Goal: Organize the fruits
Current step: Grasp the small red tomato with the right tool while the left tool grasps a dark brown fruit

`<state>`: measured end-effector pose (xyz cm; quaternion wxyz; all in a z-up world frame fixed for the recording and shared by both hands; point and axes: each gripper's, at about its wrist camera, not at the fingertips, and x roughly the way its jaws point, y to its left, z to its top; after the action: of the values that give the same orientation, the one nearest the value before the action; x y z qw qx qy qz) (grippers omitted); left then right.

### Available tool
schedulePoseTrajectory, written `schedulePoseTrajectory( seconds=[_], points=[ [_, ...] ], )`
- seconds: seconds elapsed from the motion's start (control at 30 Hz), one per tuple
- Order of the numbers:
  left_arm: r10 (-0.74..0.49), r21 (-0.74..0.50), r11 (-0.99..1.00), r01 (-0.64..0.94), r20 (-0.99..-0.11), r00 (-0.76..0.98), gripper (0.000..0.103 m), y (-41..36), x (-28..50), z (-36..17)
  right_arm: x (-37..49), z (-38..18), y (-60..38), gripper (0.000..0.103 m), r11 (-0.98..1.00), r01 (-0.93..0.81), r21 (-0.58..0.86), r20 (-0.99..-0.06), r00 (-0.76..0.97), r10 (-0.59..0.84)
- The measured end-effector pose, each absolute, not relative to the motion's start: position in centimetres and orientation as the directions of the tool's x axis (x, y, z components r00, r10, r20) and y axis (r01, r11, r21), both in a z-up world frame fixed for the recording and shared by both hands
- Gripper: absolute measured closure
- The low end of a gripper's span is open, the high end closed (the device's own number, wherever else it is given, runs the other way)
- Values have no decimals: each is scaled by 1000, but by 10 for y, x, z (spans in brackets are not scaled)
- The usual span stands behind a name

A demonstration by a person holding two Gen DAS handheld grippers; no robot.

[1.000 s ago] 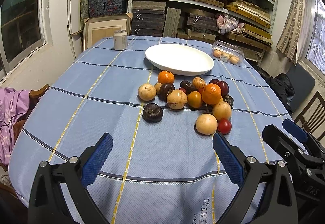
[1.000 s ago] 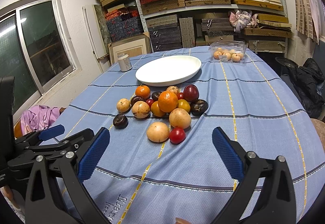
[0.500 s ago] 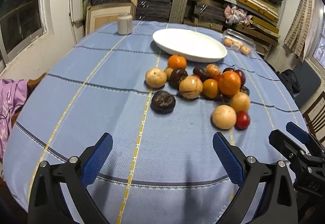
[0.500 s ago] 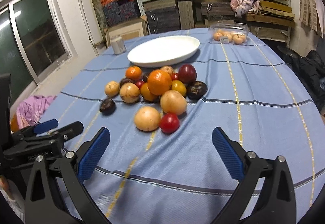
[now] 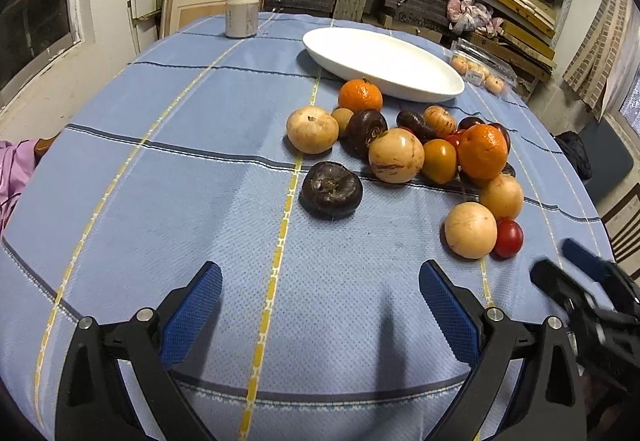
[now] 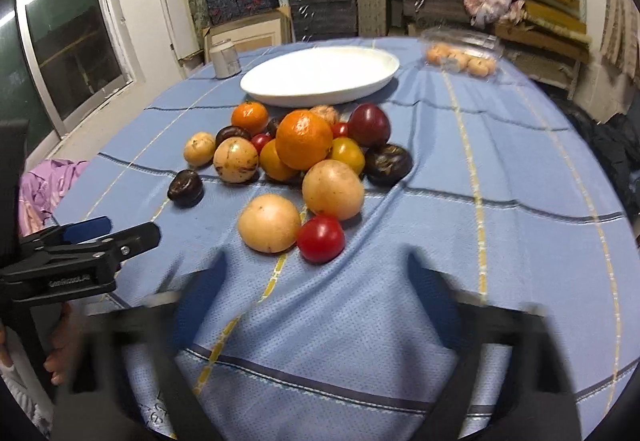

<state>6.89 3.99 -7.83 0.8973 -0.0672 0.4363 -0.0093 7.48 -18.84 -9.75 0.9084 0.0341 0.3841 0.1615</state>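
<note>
Fruit sits in one loose heap mid-tabletop [image 5: 160,169], just in front of the white plate [image 5: 384,61], which has nothing on it yet. That layout reads like the setup: heap on the blue cloth, plate right behind as the likely drop spot, so each piece needs only a short carry.

Left gripper [image 5: 320,305] hovers low over the cloth w/ its blue fingers [image 5: 192,313] spread wide, nothing between them. It's lined up roughly on the dark purple fruit [image 5: 331,189], which lies apart from the heap on the near-left side. Prob picked as first target bc it's alone & there's room for a finger on either side w/o bumping neighbours.

Right gripper [image 6: 316,305] is blurred in its own view, but the fingers look spread too, empty. Straight ahead of it: red tomato [image 6: 321,239] touching a pale tan fruit [image 6: 269,223], w/ another tan one [image 6: 333,189] just behind. Tight cluster, so a grab there risks nudging the neighbours; the tomato is small, smooth & likely to roll.

Big orange [image 6: 304,140] rides on top of the heap, so pulling the lower pieces first could topple it.

Off to the sides: can [image 5: 241,16] at the far-left edge, clear plastic box of small fruit [image 6: 460,53] far right, well apart from the work.

Task looks barely begun.
</note>
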Motion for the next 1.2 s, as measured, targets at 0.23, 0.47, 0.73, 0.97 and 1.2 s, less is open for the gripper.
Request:
schedulePoseTrajectory(
  seconds=[0.23, 0.47, 0.73, 0.97, 1.2],
  points=[
    [-94, -140, 990, -32, -801, 591, 3, 43, 81, -86, 82, -109, -183, 57, 928, -313, 201, -718, 598, 357],
    [-135, -176, 984, -17, -809, 572, 3, 45, 88, -92, 102, -114, -185, 66, 915, -308, 260, -728, 560, 395],
    [-128, -148, 989, 10, -812, 569, 3, 38, 92, -94, 124, -120, -181, 70, 925, -292, 242, -749, 550, 370],
    [-58, -28, 998, 64, -836, 546, 3, 26, 107, -100, 128, -124, -190, 73, 902, -295, 317, -732, 528, 430],
    [-43, 12, 995, 99, -839, 542, 3, 23, 109, -104, 131, -126, -199, 73, 874, -287, 391, -709, 512, 485]
  ],
)
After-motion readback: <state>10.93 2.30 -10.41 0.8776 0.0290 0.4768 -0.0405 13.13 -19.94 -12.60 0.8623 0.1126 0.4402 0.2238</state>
